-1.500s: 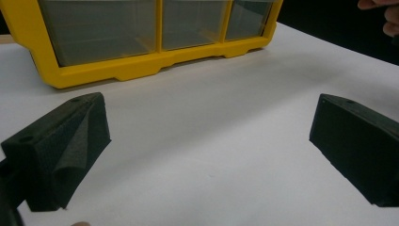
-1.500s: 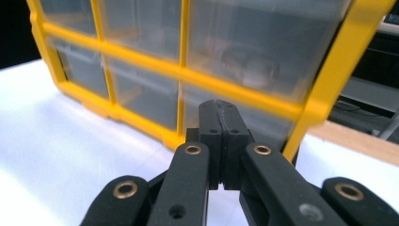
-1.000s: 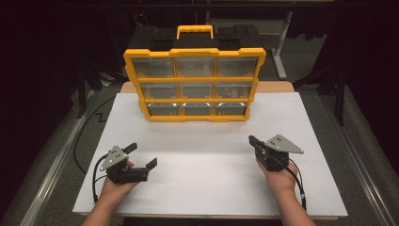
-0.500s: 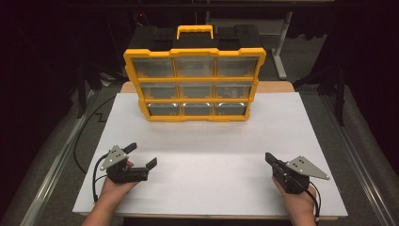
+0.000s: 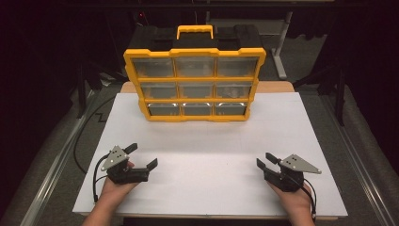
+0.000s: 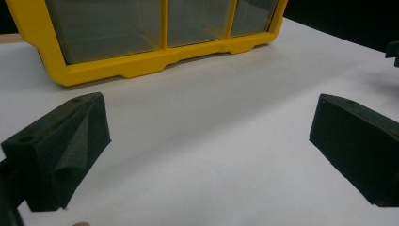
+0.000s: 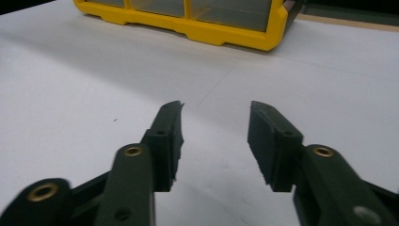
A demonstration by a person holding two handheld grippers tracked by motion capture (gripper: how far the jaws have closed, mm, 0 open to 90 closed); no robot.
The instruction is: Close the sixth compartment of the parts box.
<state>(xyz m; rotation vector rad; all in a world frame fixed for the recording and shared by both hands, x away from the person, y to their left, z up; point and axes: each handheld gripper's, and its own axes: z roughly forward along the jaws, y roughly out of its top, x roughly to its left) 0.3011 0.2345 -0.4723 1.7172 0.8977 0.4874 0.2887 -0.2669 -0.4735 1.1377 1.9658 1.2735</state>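
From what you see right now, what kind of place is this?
Probably a lab or workshop test bench: a white-covered table, a yellow compartment organizer case standing on it, and dark metal frames on the floor around it.

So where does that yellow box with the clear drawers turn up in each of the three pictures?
High view: the yellow organiser box stands upright at the top centre, at the far end of the table.
Left gripper view: its bottom row of drawers runs along the top edge.
Right gripper view: its lower right corner lies along the top edge.
Shared landmark: the white table top.
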